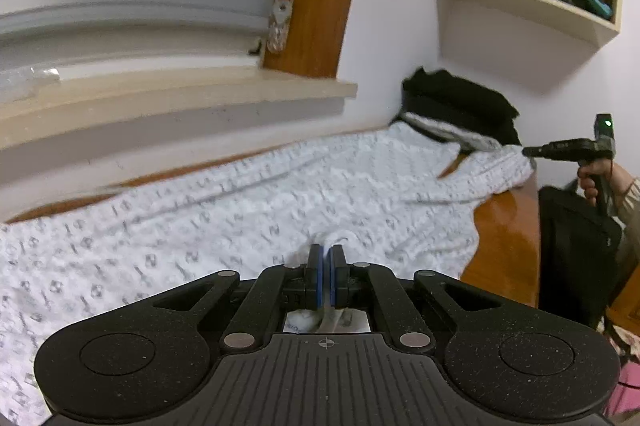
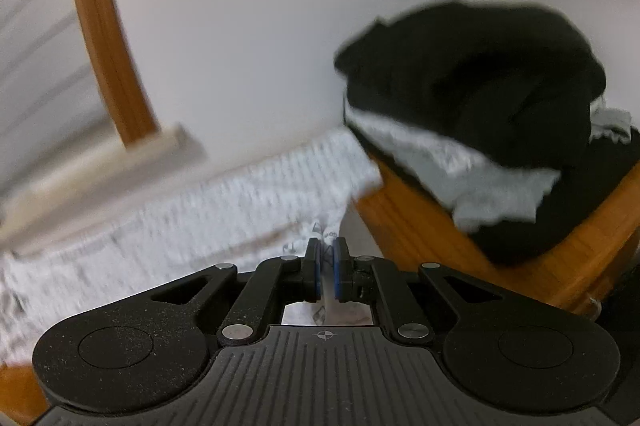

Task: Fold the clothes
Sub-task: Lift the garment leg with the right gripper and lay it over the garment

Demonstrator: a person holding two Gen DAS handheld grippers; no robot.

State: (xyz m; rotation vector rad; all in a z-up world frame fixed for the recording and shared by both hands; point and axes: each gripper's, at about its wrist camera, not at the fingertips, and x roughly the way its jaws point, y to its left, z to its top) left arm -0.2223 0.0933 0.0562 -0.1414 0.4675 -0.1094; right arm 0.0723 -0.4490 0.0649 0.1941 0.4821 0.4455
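We have the white patterned garment (image 1: 248, 201) spread long across the wooden counter (image 1: 508, 238), running from the near left to the far right corner, where one end hangs over the counter's edge. It lies in loose ripples, mostly open and in a single broad sheet as far as we can see; no neat folded packet of it shows. So we judge the folding of this piece to be somewhere in the middle, with the cloth held at two places, either being pulled flat or carried over for a fold. The blur in the right wrist view keeps us from saying which.

Our left gripper (image 1: 325, 266) has its jaws pressed together on a small tuck of the near hem, the white cloth bunched up just past the blue pads and trailing back between them. Our right gripper (image 2: 327, 268) likewise pinches a fold of the same garment between nearly closed jaws, out at the far end near the counter's corner; from the left wrist view we see it there, with a hand (image 1: 596, 181) on its handle.

Just behind that end, against the wall, sits a pile of black and white clothes (image 2: 472, 97), heaped rather than squared.
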